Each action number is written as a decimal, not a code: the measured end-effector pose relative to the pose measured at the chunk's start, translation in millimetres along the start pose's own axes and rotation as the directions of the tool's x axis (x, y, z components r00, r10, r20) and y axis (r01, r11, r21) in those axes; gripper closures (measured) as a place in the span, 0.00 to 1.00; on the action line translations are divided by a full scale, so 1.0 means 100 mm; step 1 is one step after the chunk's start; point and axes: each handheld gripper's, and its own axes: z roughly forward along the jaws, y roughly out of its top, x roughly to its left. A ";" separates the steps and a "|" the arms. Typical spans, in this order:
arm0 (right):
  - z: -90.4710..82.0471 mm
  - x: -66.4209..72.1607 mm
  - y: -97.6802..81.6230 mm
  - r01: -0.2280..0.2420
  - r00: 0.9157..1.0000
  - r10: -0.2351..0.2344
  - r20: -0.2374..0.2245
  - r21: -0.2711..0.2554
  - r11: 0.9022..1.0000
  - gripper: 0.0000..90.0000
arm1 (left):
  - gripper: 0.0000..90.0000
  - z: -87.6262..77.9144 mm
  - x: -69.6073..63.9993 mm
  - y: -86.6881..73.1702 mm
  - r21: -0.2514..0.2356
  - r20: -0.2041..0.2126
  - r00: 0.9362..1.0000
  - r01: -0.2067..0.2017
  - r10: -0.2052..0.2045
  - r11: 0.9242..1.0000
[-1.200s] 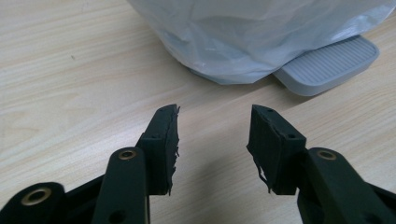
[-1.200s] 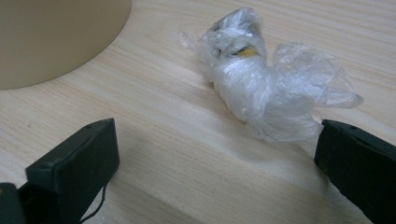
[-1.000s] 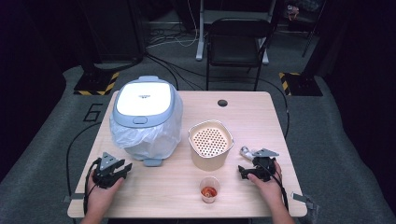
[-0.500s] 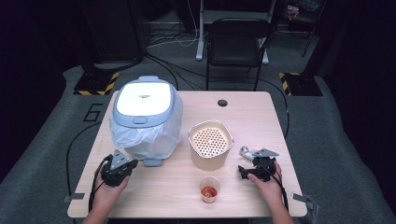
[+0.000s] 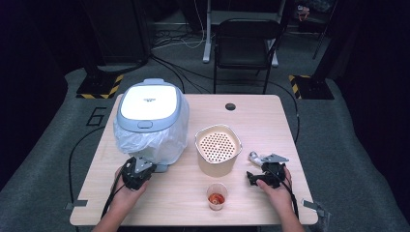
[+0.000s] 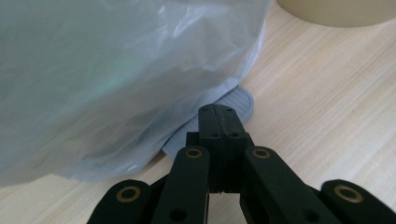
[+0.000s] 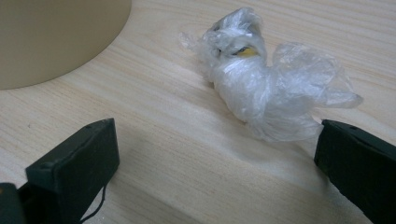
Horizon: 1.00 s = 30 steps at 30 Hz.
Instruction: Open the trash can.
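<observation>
Toward the table's (image 5: 270, 116) left edge we see a lidded bin (image 5: 147, 106) with a clear plastic liner (image 5: 154, 140) hanging round its sides. At its near side a grey foot pedal (image 6: 219, 109) sticks out from under the liner. Our left gripper (image 5: 138, 171) sits near the front left part of the table, just in front of that pedal. Its jaws have just been closing and now stand pressed flat together with nothing between them; in the left gripper view their joined tips lie over the pedal, though we cannot tell whether they touch it.

Near the middle of the table stands a beige tub (image 5: 217, 150) with a perforated insert, close beside the bin. In front of it, near the front edge, is a small clear cup (image 5: 216, 195) with something red inside.

Toward the right edge, our right gripper (image 5: 258, 176) rests low at the table, jaws spread wide and gripping nothing. In the right gripper view a crumpled clear plastic wrapper (image 7: 268, 88) with a bit of yellow in it lies on the wood just ahead of the jaws, nearer the one at that view's right, which it nearly meets without being pinched. The tub's wall curves in at that view's upper left.
</observation>
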 end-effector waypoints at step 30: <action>0.00 0.00 0.00 0.001 1.000 -0.001 0.000 0.000 1.000 0.00 | 1.00 0.24 -0.13 0.00 0.024 -0.040 0.999 -0.011 0.012 1.000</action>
